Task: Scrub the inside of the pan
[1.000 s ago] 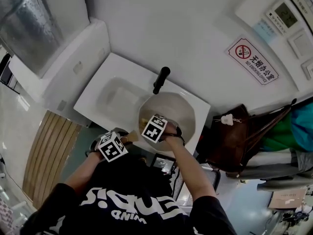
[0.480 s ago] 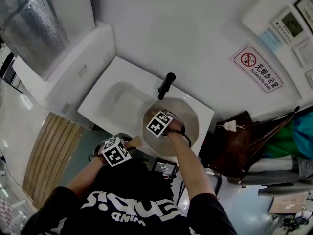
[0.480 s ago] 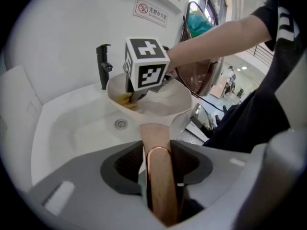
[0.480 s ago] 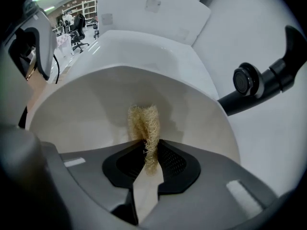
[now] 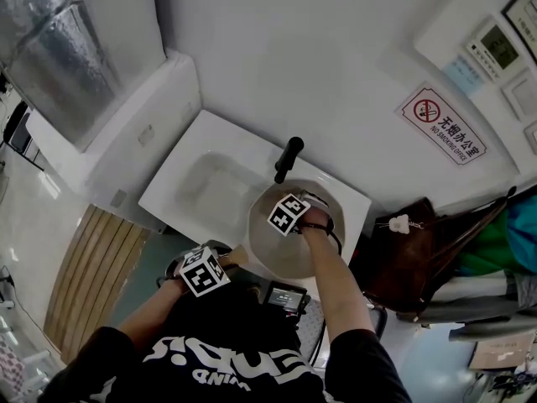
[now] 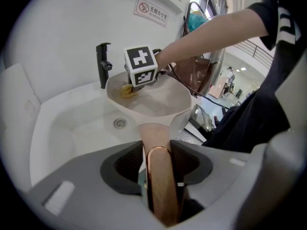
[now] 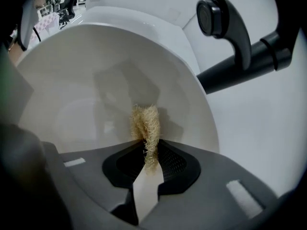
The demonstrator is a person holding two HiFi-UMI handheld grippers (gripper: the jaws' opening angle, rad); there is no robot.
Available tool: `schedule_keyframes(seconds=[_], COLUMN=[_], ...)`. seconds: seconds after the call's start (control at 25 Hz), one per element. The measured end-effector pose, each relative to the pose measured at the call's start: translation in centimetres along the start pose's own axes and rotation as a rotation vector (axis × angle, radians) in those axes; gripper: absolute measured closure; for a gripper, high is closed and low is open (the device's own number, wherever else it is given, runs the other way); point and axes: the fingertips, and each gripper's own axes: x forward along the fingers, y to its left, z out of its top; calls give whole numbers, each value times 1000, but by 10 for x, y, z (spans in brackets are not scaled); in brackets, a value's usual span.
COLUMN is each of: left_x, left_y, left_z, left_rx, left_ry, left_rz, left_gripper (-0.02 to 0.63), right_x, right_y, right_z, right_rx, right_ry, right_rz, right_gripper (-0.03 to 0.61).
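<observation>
The right gripper [image 7: 147, 152] is pinching a straw-coloured scrubber [image 7: 145, 121] between its jaws and holding it against the inner wall of the pale pan [image 7: 81, 75], just beneath the black faucet [image 7: 230, 37], while the left gripper [image 6: 157, 150] is clamping the pan's copper-toned handle [image 6: 154, 133] on the side away from the faucet. The scrubbing is probably going best with the fibres pressing flat and sweeping in overlapping circles outward from the faucet side, the handle grip bracing the pan against sliding.
</observation>
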Motion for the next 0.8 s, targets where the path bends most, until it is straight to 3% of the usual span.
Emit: schedule_keyframes(seconds=[0.44,0.8], left_x=[0,2], left_y=[3,5], left_z=[-1,-3], left_rx=[4,16], left_ry=[8,15], left_rz=[-7,-5], left_gripper=[437,439], right_x=[8,0], right_y=[0,21], right_z=[-55,-85], right_rx=[-113,-93], right_ry=[130,148], right_rz=[-17,39], right_gripper=[505,505])
